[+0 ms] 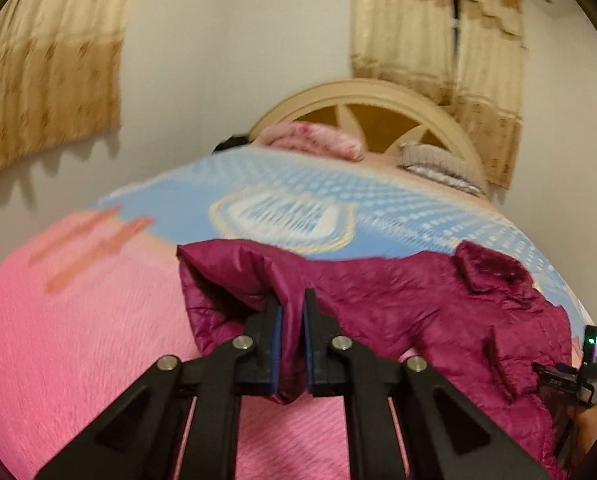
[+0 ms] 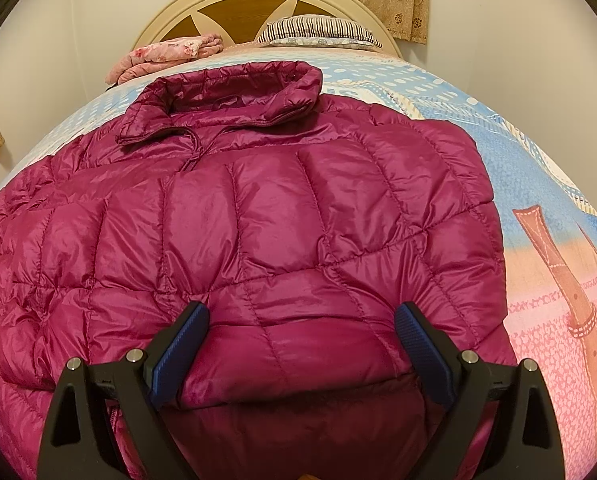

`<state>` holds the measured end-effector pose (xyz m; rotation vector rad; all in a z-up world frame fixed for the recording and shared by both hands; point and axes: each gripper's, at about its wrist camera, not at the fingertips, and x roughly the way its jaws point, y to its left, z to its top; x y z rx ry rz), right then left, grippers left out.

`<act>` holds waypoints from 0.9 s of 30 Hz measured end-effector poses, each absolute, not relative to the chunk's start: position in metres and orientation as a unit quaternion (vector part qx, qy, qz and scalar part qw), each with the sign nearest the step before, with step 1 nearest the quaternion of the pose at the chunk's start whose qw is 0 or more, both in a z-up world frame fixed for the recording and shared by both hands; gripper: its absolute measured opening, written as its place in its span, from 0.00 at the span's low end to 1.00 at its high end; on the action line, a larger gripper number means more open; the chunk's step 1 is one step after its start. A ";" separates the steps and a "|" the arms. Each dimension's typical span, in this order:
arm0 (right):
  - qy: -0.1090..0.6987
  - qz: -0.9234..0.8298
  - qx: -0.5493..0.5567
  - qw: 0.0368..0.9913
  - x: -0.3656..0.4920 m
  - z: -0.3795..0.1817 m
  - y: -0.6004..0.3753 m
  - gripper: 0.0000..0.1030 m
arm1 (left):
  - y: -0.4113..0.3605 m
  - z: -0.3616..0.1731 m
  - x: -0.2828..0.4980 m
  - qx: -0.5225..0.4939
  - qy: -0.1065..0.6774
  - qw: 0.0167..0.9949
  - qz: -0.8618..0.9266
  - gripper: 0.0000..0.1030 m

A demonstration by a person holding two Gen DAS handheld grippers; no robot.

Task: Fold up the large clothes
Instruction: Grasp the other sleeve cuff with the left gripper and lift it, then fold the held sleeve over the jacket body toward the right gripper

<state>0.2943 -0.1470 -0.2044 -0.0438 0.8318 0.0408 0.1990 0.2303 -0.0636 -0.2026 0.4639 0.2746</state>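
Note:
A magenta quilted puffer jacket (image 2: 258, 208) lies spread on the bed, its collar (image 2: 226, 88) toward the headboard. My right gripper (image 2: 300, 320) hangs over the jacket's near hem with its blue pads wide apart. A folded-over bulge of the jacket lies between them, and the pads do not visibly pinch it. In the left wrist view, my left gripper (image 1: 292, 300) is shut on a bunched piece of the jacket (image 1: 398, 292), lifted off the pink sheet, with fabric hanging down between the pads.
The bedsheet (image 2: 538, 184) is pink and blue. At the cream headboard (image 2: 258, 4) lie a striped pillow (image 2: 318, 30) and a folded pink blanket (image 2: 166, 54). Beige curtains (image 1: 438, 40) hang behind. A black device with a green light (image 1: 590, 360) shows at the right edge.

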 end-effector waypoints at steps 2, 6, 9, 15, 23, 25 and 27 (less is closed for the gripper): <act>0.404 0.020 -0.021 0.914 0.294 -0.204 -0.147 0.92 | 0.218 -0.051 0.201 -0.084 0.216 0.965 0.121 0.09; 0.403 0.020 -0.021 0.915 0.294 -0.205 -0.147 0.92 | 0.190 -0.025 0.205 -0.050 0.191 0.976 0.086 0.09; 0.405 0.020 -0.022 0.914 0.295 -0.205 -0.147 0.92 | 0.168 -0.011 0.212 -0.029 0.185 0.981 0.053 0.09; 0.407 0.039 0.001 0.913 0.295 -0.203 -0.151 0.95 | 0.128 0.004 0.221 -0.006 0.178 0.984 0.000 0.06; 0.398 0.053 0.026 0.915 0.292 -0.202 -0.157 0.96 | 0.108 -0.024 0.229 0.026 0.220 0.975 0.025 0.34; 0.397 0.055 0.031 0.916 0.292 -0.201 -0.160 0.96 | 0.122 -0.033 0.222 0.017 0.228 0.973 0.043 0.81; 0.396 0.056 0.032 0.916 0.292 -0.201 -0.160 0.96 | 0.142 -0.044 0.206 0.007 0.220 0.972 0.079 0.98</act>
